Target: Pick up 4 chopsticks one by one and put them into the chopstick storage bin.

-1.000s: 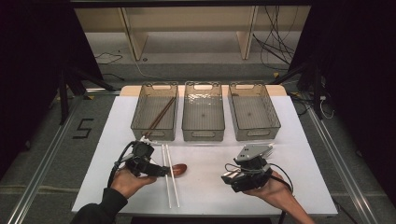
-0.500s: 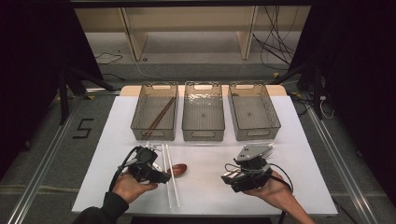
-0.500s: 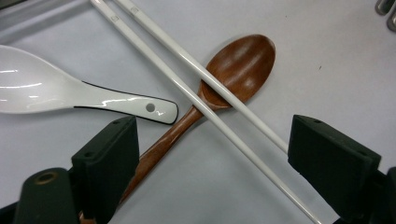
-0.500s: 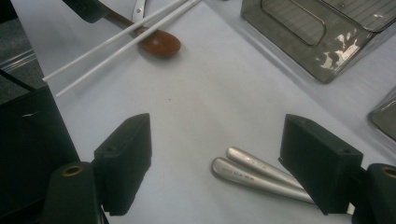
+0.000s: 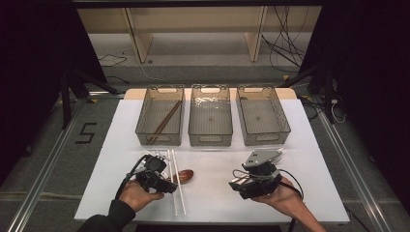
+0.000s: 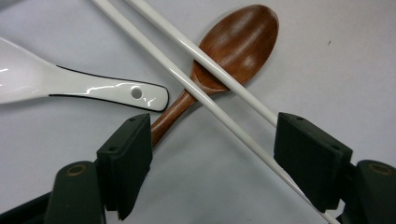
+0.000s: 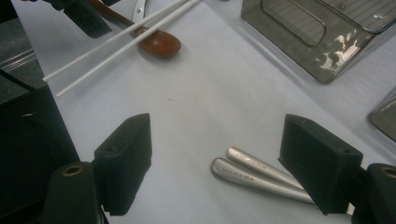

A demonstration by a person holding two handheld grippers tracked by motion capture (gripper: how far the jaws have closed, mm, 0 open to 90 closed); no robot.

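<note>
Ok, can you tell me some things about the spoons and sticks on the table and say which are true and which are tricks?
1. The two white chopsticks lie across the brown wooden spoon. True.
2. The left tool is squeezing the wooden spoon tight. False: its jaws have just been closing, but they stand apart around the spoon's handle and the chopsticks, pressing nothing.
3. A white ceramic spoon lies beside the wooden one. True.
4. All three bins are empty. False: the left bin holds brown chopsticks.
5. The right tool holds the two metal handles. False: its jaws are open; the handles lie on the table.
</note>
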